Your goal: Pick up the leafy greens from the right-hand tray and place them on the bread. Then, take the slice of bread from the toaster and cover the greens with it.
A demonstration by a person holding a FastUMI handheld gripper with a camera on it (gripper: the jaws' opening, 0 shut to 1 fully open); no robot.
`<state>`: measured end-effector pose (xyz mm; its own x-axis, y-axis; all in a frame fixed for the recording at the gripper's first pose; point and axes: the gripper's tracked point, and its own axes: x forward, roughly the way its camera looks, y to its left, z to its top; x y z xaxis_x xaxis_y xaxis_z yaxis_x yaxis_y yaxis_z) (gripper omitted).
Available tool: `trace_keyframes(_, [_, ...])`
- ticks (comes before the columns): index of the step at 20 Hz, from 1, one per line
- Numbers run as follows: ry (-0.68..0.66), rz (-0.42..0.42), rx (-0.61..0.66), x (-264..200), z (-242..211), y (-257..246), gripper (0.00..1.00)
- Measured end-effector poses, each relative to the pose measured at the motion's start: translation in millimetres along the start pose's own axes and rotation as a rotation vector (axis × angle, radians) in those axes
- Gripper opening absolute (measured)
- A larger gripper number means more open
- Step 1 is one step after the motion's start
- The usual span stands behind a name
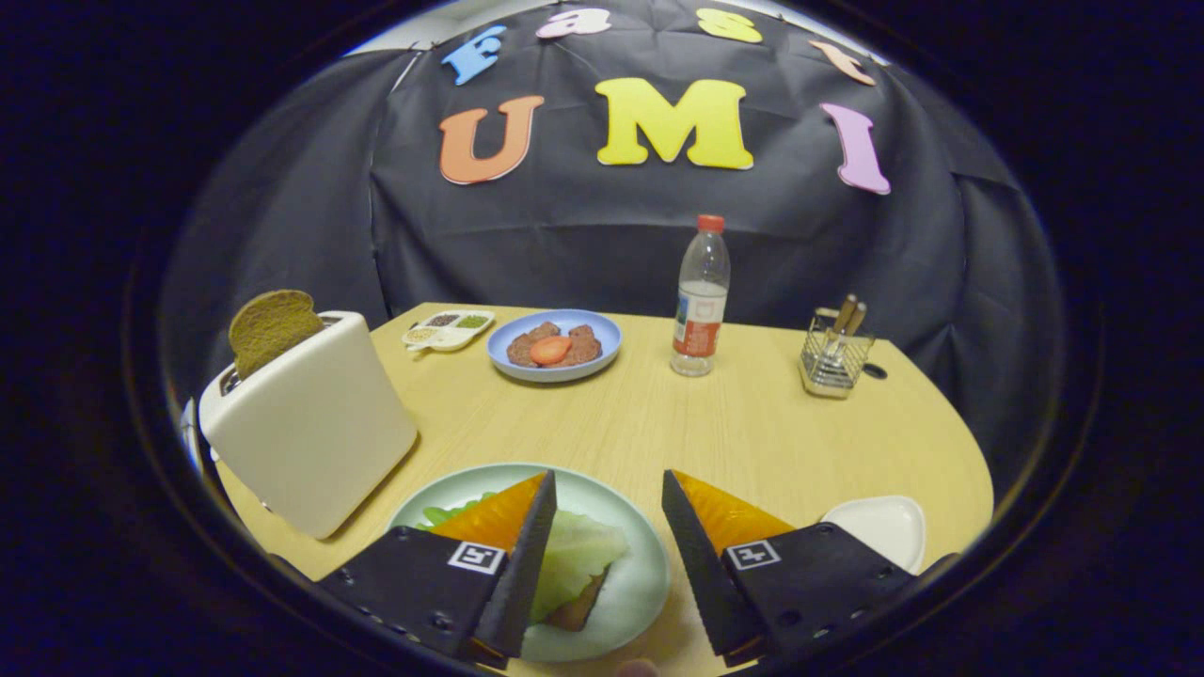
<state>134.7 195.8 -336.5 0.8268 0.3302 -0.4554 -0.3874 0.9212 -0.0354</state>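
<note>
The gripper [608,494] hangs over the near edge of the wooden table [658,423] with its two fingers spread wide apart and nothing between them. Under the left finger is a pale green plate [640,574]. On this plate the leafy greens [574,555] lie on top of a slice of bread [576,613], of which only a brown corner shows below the leaf. To the right of the right finger stands a small white tray [879,527], near the edge of the table.

On the left side of the table stands a white toaster [310,432], and a brown slice of bread [271,327] sticks up out of its slot. Farther back, beyond the fingers, is a blue plate [555,371] with brown patties and a slice of tomato [550,350] on them. Just left of it lies a small divided dish [449,330] with seasonings. A plastic bottle [701,301] with a red cap stands at the far middle, and a wire holder [832,362] with utensils is at the far right.
</note>
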Motion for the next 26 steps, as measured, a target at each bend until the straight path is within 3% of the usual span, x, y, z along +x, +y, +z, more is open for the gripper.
trace_keyframes(3, [-0.068,-0.001,-0.009,-26,30,2,0.89])
trace_keyframes(5, [-0.108,-0.015,-0.027,-46,53,5,0.96])
trace_keyframes(11, [-0.14,-0.041,0.046,-102,101,37,0.96])
trace_keyframes(13, [-0.125,-0.024,0.11,-117,105,68,0.96])
trace_keyframes(17, [-0.161,-0.029,0.116,-132,131,121,0.96])
trace_keyframes(26, [-0.081,0.021,0.2,-88,126,232,0.96])
